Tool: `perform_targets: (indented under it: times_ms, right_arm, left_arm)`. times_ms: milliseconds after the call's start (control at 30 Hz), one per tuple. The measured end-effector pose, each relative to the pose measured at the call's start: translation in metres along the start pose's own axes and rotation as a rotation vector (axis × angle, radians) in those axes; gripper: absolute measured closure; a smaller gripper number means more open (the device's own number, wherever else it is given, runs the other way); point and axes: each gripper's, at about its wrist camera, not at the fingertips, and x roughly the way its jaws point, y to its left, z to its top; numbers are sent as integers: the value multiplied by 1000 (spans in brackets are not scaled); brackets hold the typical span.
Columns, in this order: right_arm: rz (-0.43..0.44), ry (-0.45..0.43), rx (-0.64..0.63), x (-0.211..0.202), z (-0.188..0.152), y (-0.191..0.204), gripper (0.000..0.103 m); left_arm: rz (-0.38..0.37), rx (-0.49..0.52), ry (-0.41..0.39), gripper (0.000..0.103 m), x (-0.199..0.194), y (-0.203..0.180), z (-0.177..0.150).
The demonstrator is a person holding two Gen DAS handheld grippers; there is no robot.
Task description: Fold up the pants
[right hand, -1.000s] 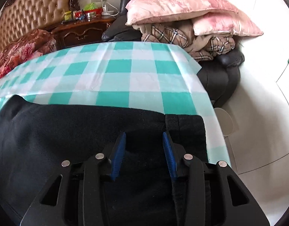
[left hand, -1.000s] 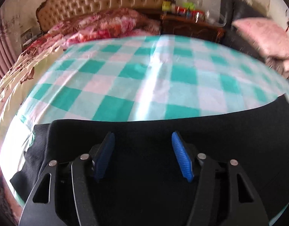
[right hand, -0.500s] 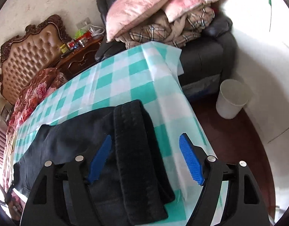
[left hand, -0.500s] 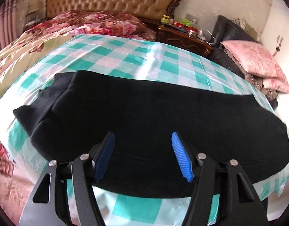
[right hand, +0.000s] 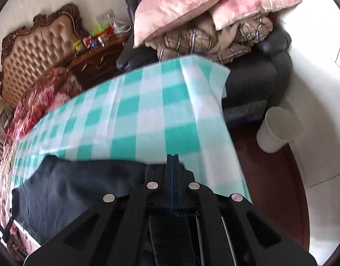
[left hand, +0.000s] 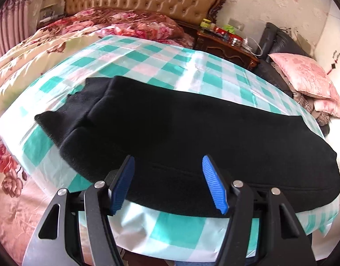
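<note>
The left gripper (left hand: 169, 181) stands about half open, with its blue pads (left hand: 123, 182) apart, and it holds nothing; it hangs above the near edge of the black pants (left hand: 192, 133) without touching them. The right gripper (right hand: 172, 161) has just been closing and its blue pads now meet flat together; I see no cloth between their tips, though the dark fabric lies just behind and below them. The pants lie folded in a long band across the surface (left hand: 147, 59), which is covered with a green and white checked cloth, from the left side to the right edge. On the floor to the right of the surface stands a white bin (right hand: 278, 130); I cannot tell what is in it. Behind it, pink pillows (right hand: 192, 2) are piled on a dark sofa (right hand: 254, 77).
</note>
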Motion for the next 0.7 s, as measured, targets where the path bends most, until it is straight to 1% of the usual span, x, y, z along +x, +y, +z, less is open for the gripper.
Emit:
perform_targets:
  times_ms: [33,100,133,167,200,233,267,333,367,467,500,567,667,700]
  right_arm:
    - [-26,3,-4,3,-2,-2,101]
    - [8,-4,41,-3,-12,-10,99]
    - [36,-4,61,-9,-20,-14,90]
    - [53,3,65,-12,-26,-16,84]
    - [75,19,65,-14,-34,-17,51]
    - [73,14,59,-16,-40,-18,20]
    - [65,12,40,-17,-45,-16,20]
    - [84,33,41,-17,-52,-14,25]
    - [93,39,52,-18,-55,-16,25]
    - [85,66,145,-24,-74,-32,25]
    - [80,79,190,-28,-87,-40,25]
    - [90,82,238,-34,-106,-47,25]
    - [141,73,318,-46,-136,-56,25]
    - [169,74,346,-49,-146,-57,25]
  left_arm:
    - [-10,8,0,40,0,-3,-1]
    - [-38,23,4,39,-1,-7,-3]
    - [-46,29,7,39,-2,-9,-3]
    - [-55,35,10,38,-2,-9,-5]
    - [-55,32,12,37,-2,-9,-6]
    - [-57,23,15,37,0,-7,-6]
    - [-63,2,23,37,2,-4,-5]
    - [-82,-46,36,37,5,1,-5]
    - [-110,-83,43,37,5,5,-5]
    - [-156,-164,41,34,-1,16,-9]
    - [-165,-191,45,33,-2,20,-11]
    - [-205,-270,68,33,-3,32,-15]
    - [-272,-398,97,33,2,50,-19]
    - [-282,-434,108,33,5,54,-20]
